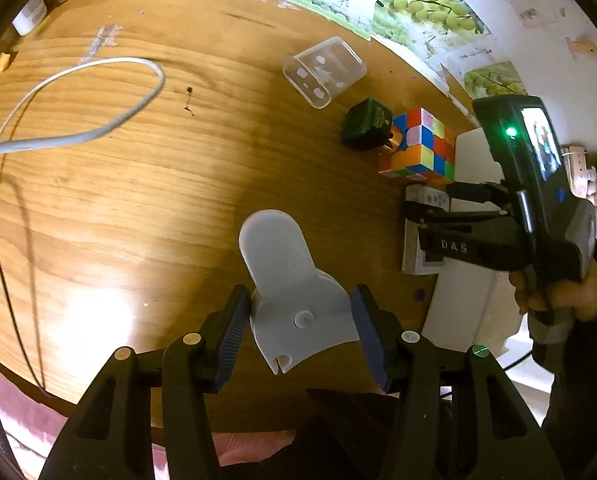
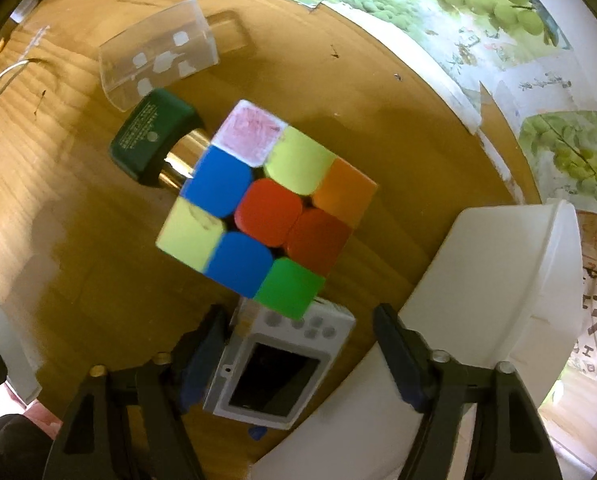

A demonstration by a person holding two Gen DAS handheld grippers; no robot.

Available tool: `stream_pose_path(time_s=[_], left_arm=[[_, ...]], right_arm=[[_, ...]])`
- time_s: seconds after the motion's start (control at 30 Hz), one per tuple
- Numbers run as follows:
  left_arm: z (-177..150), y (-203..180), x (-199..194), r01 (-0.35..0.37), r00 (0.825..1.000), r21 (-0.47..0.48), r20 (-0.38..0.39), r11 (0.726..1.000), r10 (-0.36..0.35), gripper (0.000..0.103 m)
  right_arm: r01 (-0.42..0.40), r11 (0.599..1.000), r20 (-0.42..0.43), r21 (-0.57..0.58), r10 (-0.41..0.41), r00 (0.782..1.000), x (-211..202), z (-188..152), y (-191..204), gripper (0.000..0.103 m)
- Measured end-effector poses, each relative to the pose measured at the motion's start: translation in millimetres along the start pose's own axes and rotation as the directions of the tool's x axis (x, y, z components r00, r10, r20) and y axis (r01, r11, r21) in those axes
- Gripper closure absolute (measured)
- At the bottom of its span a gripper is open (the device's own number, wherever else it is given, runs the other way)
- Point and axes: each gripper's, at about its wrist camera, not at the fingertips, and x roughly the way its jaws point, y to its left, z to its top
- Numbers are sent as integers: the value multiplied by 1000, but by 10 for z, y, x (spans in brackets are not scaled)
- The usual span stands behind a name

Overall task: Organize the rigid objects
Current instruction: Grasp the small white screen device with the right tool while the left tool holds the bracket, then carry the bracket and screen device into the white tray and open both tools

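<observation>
Left wrist cam: the left gripper [image 1: 300, 328] was pinching a grey plastic piece [image 1: 294, 292] above the wooden table [image 1: 138, 200], with the cube [image 1: 420, 146] off by the green adapter [image 1: 366, 124].

Right wrist cam: the right gripper [image 2: 298, 364] straddled a small white camera [image 2: 278, 368] just below the cube [image 2: 266, 204]. Left pad touching, right pad clear, so not really clamped.

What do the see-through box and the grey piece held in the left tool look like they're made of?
The box: clear rigid plastic, glossy; the wood grain shows through its walls. The grey piece: moulded plastic by the look, matte and evenly coloured, with a round moulding mark; I cannot rule out another material.
</observation>
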Motion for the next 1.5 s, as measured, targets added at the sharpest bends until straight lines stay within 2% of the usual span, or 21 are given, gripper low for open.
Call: stream_pose_path(time_s=[0.13, 0.33, 0.57, 0.73, 0.83, 0.9, 1.0, 1.17, 1.27, 1.33, 1.5], left_arm=[[12, 74, -108, -13, 1000, 21, 2, 1000, 13, 47], [18, 136, -282, -39, 999, 70, 6, 997, 39, 47], [28, -9, -466, -72, 997, 141, 34, 987, 68, 47], [9, -129, -507, -93, 995, 171, 55, 981, 85, 47], [20, -238, -500, -104, 993, 178, 66, 978, 94, 47], [36, -317, -464, -116, 992, 171, 74, 978, 105, 47], [19, -423, -456, -126, 990, 150, 88, 981, 114, 47], [-23, -586, -441, -144, 984, 88, 118, 986, 133, 47], [-62, -697, -443, -170, 976, 41, 148, 985, 162, 47], [-109, -791, -451, -172, 971, 17, 170, 985, 167, 47], [-230, -1098, -464, -187, 955, -23, 229, 982, 187, 47]], right_arm=[[-21, 999, -16, 46, 22, 1000, 42, 62, -7, 39], [-26, 994, 9, 103, 25, 1000, 15, 35, -23, 40], [-108, 971, 79, 213, 93, 993, -169, -330, -30, 41], [-183, 936, 166, 301, 138, 976, -346, -670, -24, 41], [-263, 902, 238, 341, 188, 953, -504, -900, -44, 42], [-326, 878, 293, 351, 228, 929, -568, -1046, -144, 42], [-374, 862, 351, 344, 251, 902, -699, -1227, -204, 43], [-410, 876, 418, 255, 283, 863, -934, -1474, -238, 43], [-440, 881, 465, 175, 320, 825, -1137, -1632, -309, 44], [-446, 886, 482, 125, 338, 808, -1194, -1580, -321, 44], [-451, 892, 546, 35, 361, 756, -1438, -1832, -554, 44]])
